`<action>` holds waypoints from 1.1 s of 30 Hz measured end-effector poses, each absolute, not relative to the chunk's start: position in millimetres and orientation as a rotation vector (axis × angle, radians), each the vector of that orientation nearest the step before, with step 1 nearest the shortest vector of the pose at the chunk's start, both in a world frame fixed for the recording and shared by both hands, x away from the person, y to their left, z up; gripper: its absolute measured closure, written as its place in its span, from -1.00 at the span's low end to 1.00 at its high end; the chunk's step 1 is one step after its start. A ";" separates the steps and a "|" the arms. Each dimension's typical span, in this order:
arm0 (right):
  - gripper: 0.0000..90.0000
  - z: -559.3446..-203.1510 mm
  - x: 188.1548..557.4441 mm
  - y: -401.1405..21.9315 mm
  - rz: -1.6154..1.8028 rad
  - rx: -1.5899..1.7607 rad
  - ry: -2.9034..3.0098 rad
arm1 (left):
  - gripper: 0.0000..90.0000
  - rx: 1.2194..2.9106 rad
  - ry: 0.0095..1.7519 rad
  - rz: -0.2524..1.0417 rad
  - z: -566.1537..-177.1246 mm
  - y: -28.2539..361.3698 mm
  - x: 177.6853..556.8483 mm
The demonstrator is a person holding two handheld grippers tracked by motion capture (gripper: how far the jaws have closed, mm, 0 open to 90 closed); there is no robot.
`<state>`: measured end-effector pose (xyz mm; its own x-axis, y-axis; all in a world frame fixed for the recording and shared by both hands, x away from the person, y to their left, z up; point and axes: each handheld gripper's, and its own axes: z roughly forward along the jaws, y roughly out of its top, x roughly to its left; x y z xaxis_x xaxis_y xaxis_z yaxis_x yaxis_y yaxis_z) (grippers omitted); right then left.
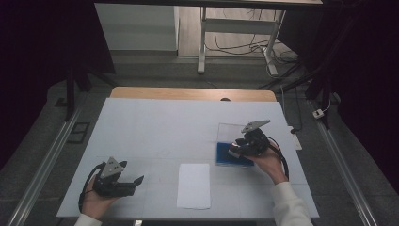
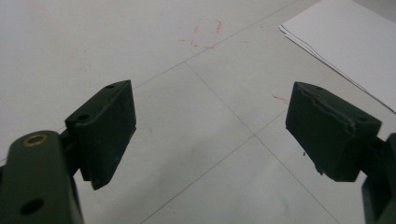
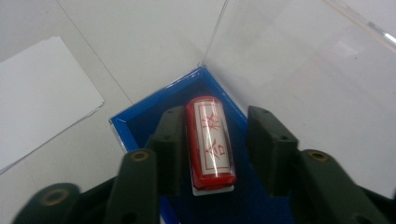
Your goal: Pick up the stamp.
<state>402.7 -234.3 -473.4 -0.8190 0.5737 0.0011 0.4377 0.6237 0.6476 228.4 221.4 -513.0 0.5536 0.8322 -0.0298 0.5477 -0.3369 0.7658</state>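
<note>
Right gripper view: the red stamp [image 3: 211, 142] lies in the blue box [image 3: 135, 122], between the right gripper's [image 3: 214, 140] jaws; one jaw touches its side, the other stands just clear, so they are not clamped. The box sits near the table's [image 1: 141, 122] right edge, its clear lid [image 3: 299, 60] raised. The left gripper [image 2: 210, 135], jaws wide apart and empty, hovers near the front-left corner, beside the white paper [image 1: 194, 185].

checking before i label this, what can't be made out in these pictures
- Red stamp: right gripper view, its near end and its seat in the blue box are hidden behind the right hand-held gripper; right pad contact unclear.
- Its red characters: too blurred to read.
- High view: the stamp is hidden under that gripper.
- Red marks on the table: too faint.
</note>
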 end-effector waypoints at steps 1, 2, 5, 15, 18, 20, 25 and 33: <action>0.36 -473.9 402.8 -234.2 0.968 0.831 2.645 | -0.64 2.032 1.108 0.478 -513.0 221.5 228.4; 0.44 -474.2 403.0 -234.1 0.969 0.823 2.653 | -0.64 2.031 1.108 0.475 -513.1 221.7 228.4; 0.53 -474.0 402.1 -233.1 0.957 0.813 2.654 | -0.64 2.030 1.109 0.478 -513.0 222.2 228.3; 0.54 -473.3 400.5 -231.2 0.936 0.788 2.654 | -0.64 2.030 1.108 0.477 -513.0 222.7 227.9; 0.54 -473.3 400.3 -231.3 0.936 0.785 2.654 | -0.64 2.030 1.106 0.480 -513.0 222.3 227.5; 0.54 -473.2 400.1 -231.3 0.934 0.780 2.654 | -0.64 2.030 1.105 0.480 -513.1 222.0 227.5; 0.54 -472.1 399.4 -231.8 0.943 0.786 2.651 | -0.63 2.031 1.106 0.481 -513.4 221.3 227.9; 0.54 -459.0 392.8 -237.0 0.994 0.773 2.600 | -0.63 2.042 1.097 0.484 -514.0 218.2 228.4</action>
<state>392.8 -237.0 -459.0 -0.8275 0.5598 -0.0439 0.3877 0.6263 0.6764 228.4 218.2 -514.0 0.5601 0.8282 -0.0215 0.5426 -0.3471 0.7649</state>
